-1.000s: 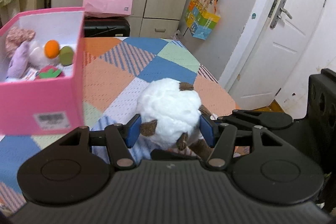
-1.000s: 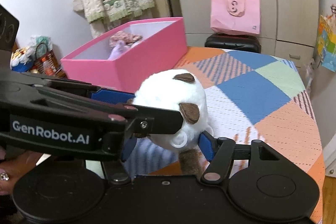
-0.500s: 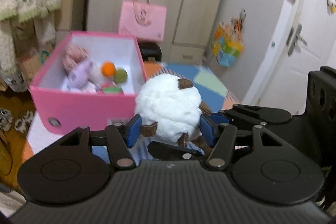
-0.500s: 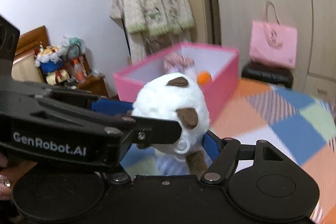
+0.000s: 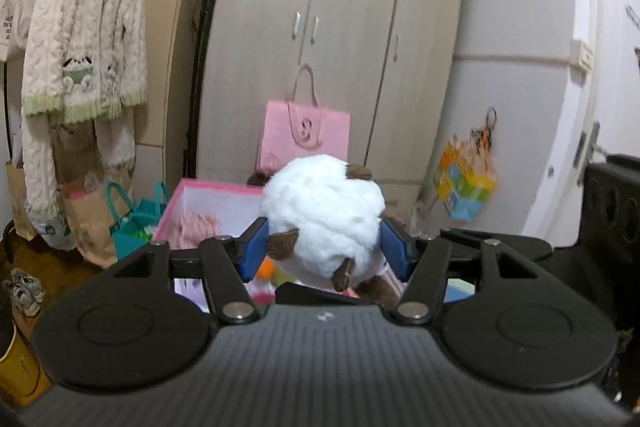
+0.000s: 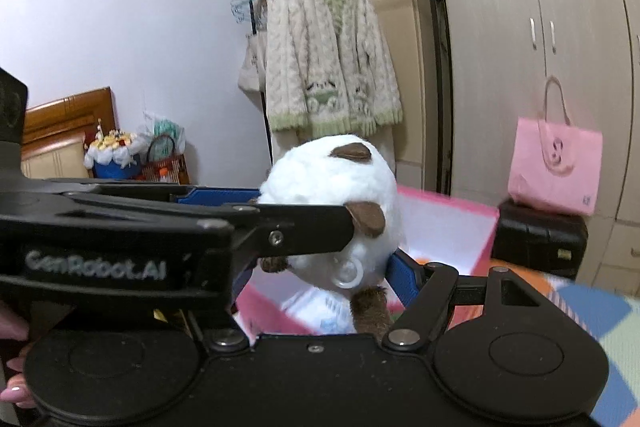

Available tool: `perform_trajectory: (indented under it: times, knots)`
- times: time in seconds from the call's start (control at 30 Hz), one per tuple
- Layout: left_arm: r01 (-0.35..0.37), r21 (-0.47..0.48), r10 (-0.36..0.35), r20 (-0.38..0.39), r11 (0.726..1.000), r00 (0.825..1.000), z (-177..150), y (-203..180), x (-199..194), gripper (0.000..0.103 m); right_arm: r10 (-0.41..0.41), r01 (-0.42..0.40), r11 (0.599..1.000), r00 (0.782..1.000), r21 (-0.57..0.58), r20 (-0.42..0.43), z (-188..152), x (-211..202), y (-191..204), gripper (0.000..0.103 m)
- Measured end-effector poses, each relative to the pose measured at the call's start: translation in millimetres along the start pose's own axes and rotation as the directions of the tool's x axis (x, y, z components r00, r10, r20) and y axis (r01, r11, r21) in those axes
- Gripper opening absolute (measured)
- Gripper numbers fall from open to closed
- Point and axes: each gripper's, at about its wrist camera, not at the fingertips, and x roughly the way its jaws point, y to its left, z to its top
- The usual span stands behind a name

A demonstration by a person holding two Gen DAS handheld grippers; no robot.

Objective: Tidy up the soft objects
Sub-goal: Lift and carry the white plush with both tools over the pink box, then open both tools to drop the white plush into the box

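Note:
A fluffy white sheep plush (image 5: pixel 324 215) with brown ears and feet is held in the air between both grippers. My left gripper (image 5: pixel 326 251) is shut on its sides with blue pads. My right gripper (image 6: pixel 324 267) is shut on the same sheep plush (image 6: pixel 332 195), crossing the left gripper's fingers (image 6: pixel 280 231). The open pink box (image 5: pixel 208 203) lies just below and behind the plush, with a pink knitted toy (image 5: pixel 198 227) and an orange ball (image 5: pixel 266 269) inside. The pink box also shows in the right wrist view (image 6: pixel 448 227).
A pink tote bag (image 5: pixel 304 135) stands on a black case (image 6: pixel 536 239) before the wardrobe (image 5: pixel 320 39). A cream cardigan (image 6: pixel 328 59) hangs on a rack at left. Paper bags (image 5: pixel 92 223) stand beside the box. The patchwork tablecloth (image 6: pixel 600 311) lies at right.
Both grippers have lifted the sheep plush and carried it left, from above the tablecloth to above the pink box. The views have tilted upward toward the wardrobe.

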Motion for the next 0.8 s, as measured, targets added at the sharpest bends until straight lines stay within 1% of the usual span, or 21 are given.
perform_trajectory:
  times: [0.1, 0.23, 0.33, 0.47, 0.53, 0.67, 0.8]
  knots:
    - [0.005, -0.035, -0.004, 0.03, 0.999, 1.0, 8.3, 14.0, 13.4, 0.058, 0.017, -0.017, 1.0, 1.0, -0.016, 0.022, 9.1, 10.6, -5.2, 0.077]
    - [0.013, -0.073, -0.011, 0.02, 0.997, 1.0, 12.6, 28.6, 29.1, 0.058, 0.026, -0.026, 0.999, 1.0, -0.042, 0.005, 16.3, 29.4, -10.7, 0.076]
    - [0.026, -0.105, -0.027, -0.015, 0.994, 1.0, 9.9, 40.2, 48.7, 0.058, 0.034, -0.034, 0.999, 0.999, -0.004, -0.023, 17.0, 41.0, -24.9, 0.075]
    - [0.037, -0.155, -0.051, -0.09, 0.987, 0.995, -0.9, 52.0, 81.7, 0.058, -0.009, 0.01, 1.0, 0.998, 0.018, -0.068, 12.7, 61.9, -45.7, 0.074]
    - [0.023, -0.163, -0.043, -0.119, 0.986, 0.992, -7.1, 55.1, 96.1, 0.058, -0.021, 0.023, 1.0, 0.995, 0.02, -0.095, 11.2, 73.4, -54.6, 0.07]
    - [-0.004, -0.178, -0.027, -0.168, 0.984, 0.985, -18.8, 60.3, 114.9, 0.058, -0.012, 0.022, 0.998, 0.987, 0.058, -0.163, 3.2, 93.6, -72.4, 0.069]
    - [-0.041, -0.173, 0.006, -0.195, 0.984, 0.981, -26.1, 62.4, 121.6, 0.058, -0.01, 0.022, 0.998, 0.979, 0.057, -0.203, -6.5, 107.9, -73.6, 0.069]
